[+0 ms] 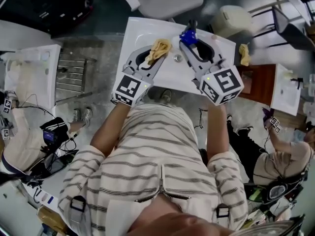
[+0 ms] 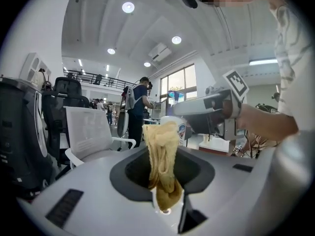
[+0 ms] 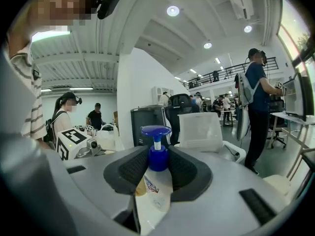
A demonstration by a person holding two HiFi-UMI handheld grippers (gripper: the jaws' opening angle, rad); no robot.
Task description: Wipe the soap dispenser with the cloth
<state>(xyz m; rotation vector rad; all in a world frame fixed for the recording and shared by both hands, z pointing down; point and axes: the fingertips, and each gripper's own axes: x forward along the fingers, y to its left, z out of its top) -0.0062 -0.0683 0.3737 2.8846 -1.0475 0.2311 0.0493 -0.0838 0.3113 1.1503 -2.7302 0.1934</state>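
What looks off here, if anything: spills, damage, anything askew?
Nothing stands out. The left tongs grip the cloth, and the right tongs grip the soap dispenser, its blue pump intact. Both are over the white basin. No spill or damage shows.

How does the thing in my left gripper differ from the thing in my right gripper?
The left gripper is shut on a soft, bunched yellow cloth; the right gripper is shut on a rigid white soap dispenser with a blue pump. The cloth is plain, while the soap dispenser carries a printed label. Both are held between jaws above the white sink.
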